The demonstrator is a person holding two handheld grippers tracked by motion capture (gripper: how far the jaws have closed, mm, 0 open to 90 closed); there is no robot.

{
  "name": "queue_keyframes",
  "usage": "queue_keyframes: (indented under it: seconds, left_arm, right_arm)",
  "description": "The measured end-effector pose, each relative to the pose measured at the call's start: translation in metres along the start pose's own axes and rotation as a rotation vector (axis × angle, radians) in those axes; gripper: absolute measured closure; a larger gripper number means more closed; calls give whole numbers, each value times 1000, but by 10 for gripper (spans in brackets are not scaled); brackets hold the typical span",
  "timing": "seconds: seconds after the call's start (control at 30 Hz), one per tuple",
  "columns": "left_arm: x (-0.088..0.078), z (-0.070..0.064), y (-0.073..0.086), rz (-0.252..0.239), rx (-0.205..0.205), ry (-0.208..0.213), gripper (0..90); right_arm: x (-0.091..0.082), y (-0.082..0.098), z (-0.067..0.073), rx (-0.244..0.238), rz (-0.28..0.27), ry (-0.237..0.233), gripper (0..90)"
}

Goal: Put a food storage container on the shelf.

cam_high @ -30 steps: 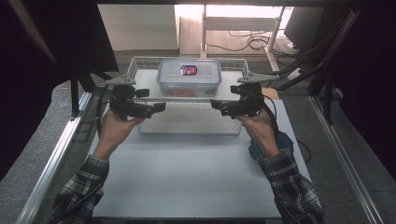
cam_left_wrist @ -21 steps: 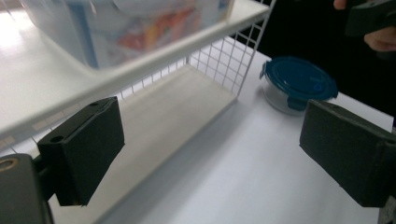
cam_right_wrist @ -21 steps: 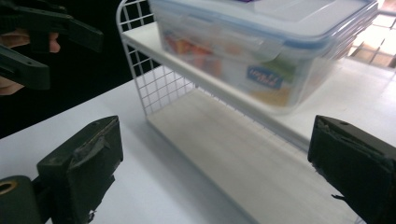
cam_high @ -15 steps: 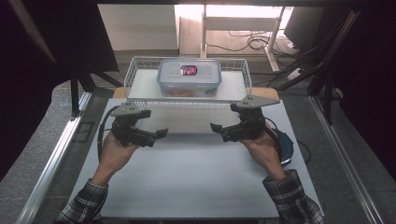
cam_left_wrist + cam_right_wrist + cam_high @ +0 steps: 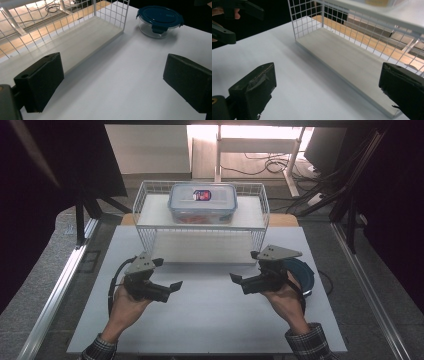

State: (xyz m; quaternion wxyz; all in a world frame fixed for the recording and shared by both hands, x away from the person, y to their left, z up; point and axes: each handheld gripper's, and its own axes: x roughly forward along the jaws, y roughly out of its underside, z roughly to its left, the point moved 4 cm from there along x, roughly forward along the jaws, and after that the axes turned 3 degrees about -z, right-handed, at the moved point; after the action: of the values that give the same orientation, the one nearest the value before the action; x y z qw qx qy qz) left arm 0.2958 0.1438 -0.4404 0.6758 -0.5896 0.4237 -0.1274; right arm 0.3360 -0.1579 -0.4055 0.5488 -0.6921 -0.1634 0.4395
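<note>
- Your left gripper [image 5: 172, 287] hangs over the white worktop [image 5: 210, 320], in front of the left end of the white wire shelf rack [image 5: 200, 227], with its jaws spread wide and nothing between them.
- Your right gripper [image 5: 235, 279] hangs at about the same depth on the other side, in front of the rack's right end, its jaws likewise spread and empty.
- The two grippers point inward at each other, well apart, with bare worktop between them.
- The rack stands at the far middle of the worktop. On its upper shelf sits a clear rectangular food container [image 5: 202, 202] with a clip-on lid and a small red and blue label on top.
- The rack's lower shelf [image 5: 82, 37] is a pale board resting on the worktop, seen close ahead of the jaws in the left gripper view and also in the right gripper view [image 5: 352, 62].
- A round glass container with a dark blue clip lid [image 5: 160, 21] stands on the worktop just beside your right hand [image 5: 285, 295], near the rack's right corner and apart from it.
</note>
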Motion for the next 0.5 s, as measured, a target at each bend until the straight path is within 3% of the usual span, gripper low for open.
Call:
queue_keyframes:
  seconds: [0.13, 0.37, 0.5]
  left_arm:
    - [0, -3, 15, -1, -10, -1, 27]
    - [4, -6, 37, 39, -18, -4, 27]
    - [7, -8, 46, 37, -38, 6, 28]
  right_arm:
    - [-2, 12, 1, -1, 8, 11, 5]
    - [-3, 33, 7, 16, 10, 15, 5]
    - [-4, 44, 14, 29, 11, -4, 5]
